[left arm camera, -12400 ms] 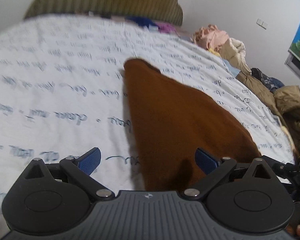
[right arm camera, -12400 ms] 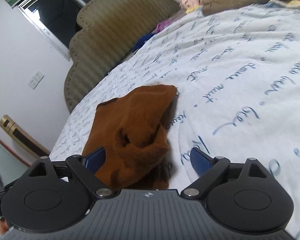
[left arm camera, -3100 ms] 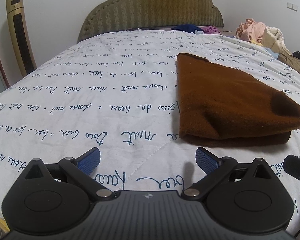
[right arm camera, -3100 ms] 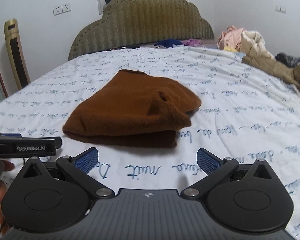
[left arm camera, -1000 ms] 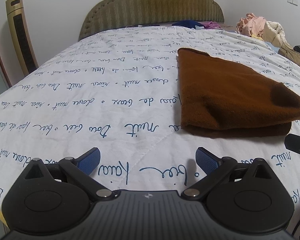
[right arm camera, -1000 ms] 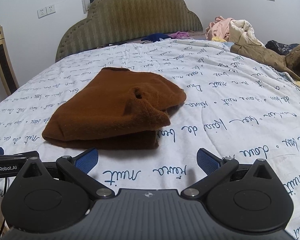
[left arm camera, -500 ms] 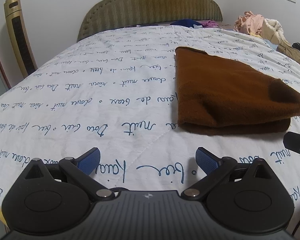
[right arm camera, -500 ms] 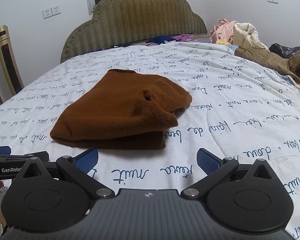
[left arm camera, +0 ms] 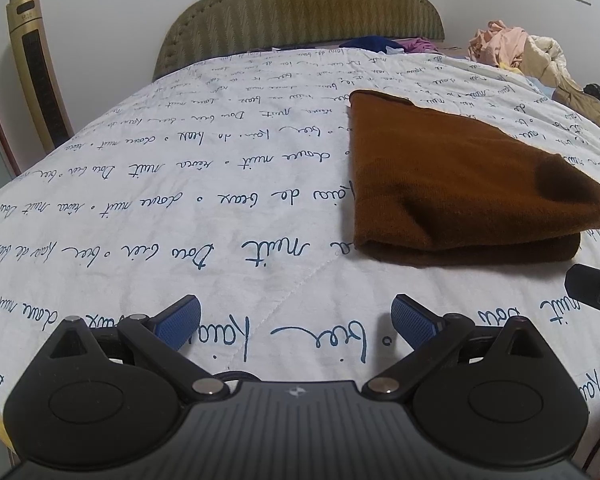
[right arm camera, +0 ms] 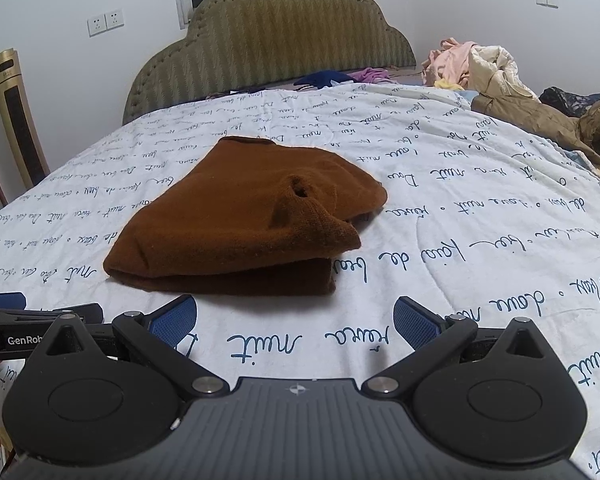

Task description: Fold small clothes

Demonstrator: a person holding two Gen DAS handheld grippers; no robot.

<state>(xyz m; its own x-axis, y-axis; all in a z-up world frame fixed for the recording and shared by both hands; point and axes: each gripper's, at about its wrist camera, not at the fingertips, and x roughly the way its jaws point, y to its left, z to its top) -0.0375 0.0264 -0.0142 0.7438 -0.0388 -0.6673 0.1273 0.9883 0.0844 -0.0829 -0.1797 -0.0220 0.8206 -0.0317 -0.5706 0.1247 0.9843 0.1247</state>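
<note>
The brown top (right arm camera: 236, 220) lies folded in a flat, thick pad on the bed (right arm camera: 480, 240), in the middle and a bit near the front edge. A while ago it was a loose lump with both claws right over it. Now it is neat and the claws have pulled back to the near edge of the bed. In the last second almost nothing has moved. So I think the fold is done, or nearly done. One flap near the right corner sticks up a little and shows a small hole, so it may want one more pat.

There is one brown top. There are two claws.

The left claw (left arm camera: 296, 318) is wide open and holds nothing. It hangs over the white cover, just in front of the top and off to its left. The right claw (right arm camera: 296, 318) is wide open too and empty, close to the top's front edge but not touching it.

At the far right side of the bed is one pile of other clothes (right arm camera: 500, 76). One green headboard (right arm camera: 268, 36) stands at the back.
</note>
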